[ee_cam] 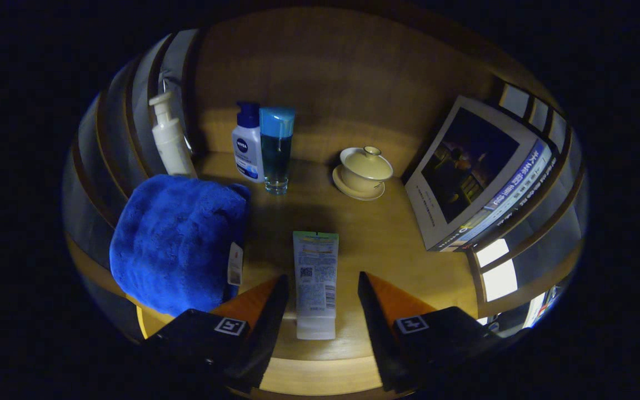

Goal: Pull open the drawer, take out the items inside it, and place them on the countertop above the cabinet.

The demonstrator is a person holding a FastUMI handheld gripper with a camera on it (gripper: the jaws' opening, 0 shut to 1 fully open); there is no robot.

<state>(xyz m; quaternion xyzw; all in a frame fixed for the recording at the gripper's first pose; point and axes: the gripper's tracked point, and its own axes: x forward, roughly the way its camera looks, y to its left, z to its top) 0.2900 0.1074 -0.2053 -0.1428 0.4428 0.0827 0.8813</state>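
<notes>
A white squeeze tube (315, 283) lies flat on the wooden countertop (398, 250), cap end toward me, between the fingers of my gripper (323, 289). The jaws stand apart on either side of the tube with a gap at each side, so nothing is gripped. A folded blue towel (178, 241) with a white tag rests on the countertop just left of the left finger. The drawer is hidden from this view.
Along the back stand a white pump bottle (169, 136), a white and blue lotion bottle (246, 143), a clear blue bottle (276, 149) and a cream lidded cup on a saucer (364, 172). A framed picture (475, 172) leans at the right. A wooden back panel (348, 72) closes the rear.
</notes>
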